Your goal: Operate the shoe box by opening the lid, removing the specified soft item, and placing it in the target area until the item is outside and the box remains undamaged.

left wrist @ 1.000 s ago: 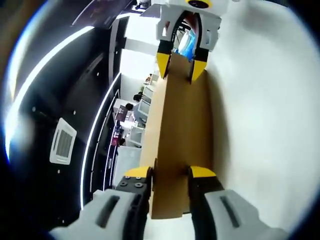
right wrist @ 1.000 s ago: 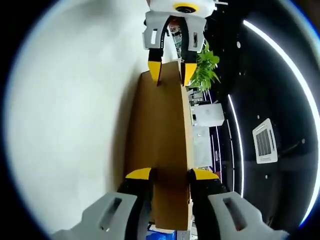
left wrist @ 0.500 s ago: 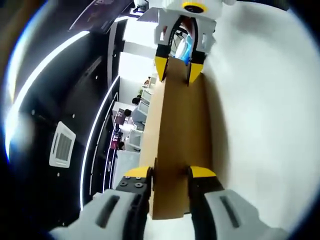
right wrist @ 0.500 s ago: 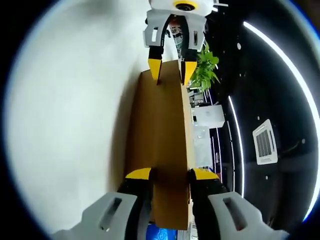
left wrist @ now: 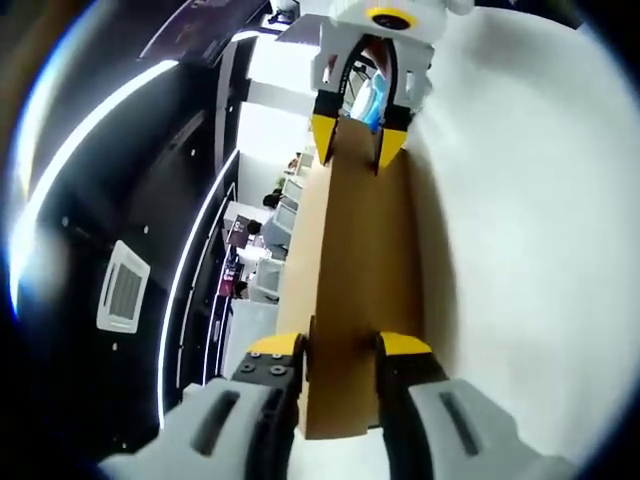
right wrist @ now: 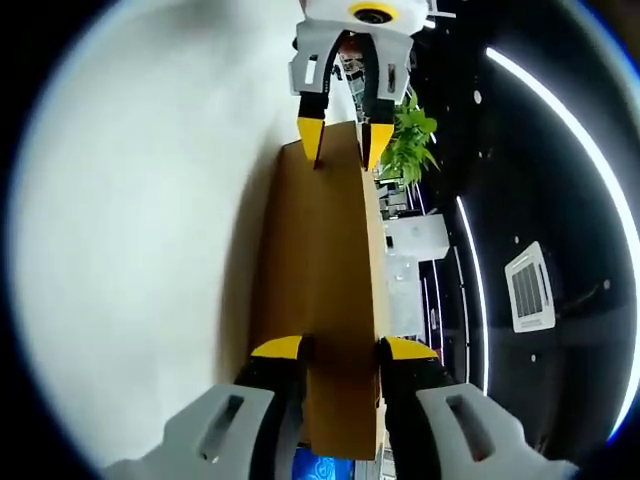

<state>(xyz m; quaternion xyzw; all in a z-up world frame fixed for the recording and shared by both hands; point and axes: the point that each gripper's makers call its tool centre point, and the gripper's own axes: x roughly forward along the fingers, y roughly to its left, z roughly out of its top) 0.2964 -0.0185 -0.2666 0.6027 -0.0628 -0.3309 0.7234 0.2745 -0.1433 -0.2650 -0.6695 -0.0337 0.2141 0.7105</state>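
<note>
White matte tabletop surface: broad, plain, behind everything in both views. Flat brown corrugated-cardboard shoe-box lid panel: long, thin, rigid, held edge-on between the two tools and raised off the white surface; judged light, stiff along its length but easily creased or dented at the rim, so best pinched at the short ends near the folded edge, with moderate pressure only. Box body and soft item: not discernible here. Left yellow-tipped grey two-jaw gripper: jaws clamped on the near short end of the cardboard panel, one tip on each face; seen again at the far end in the right gripper view. Right yellow-tipped grey two-jaw gripper: jaws likewise closed across the opposite short end, gripping the panel; visible at the far end in the left gripper view. Green leafy potted plant: small, in the background room, well apart from the lid.
</note>
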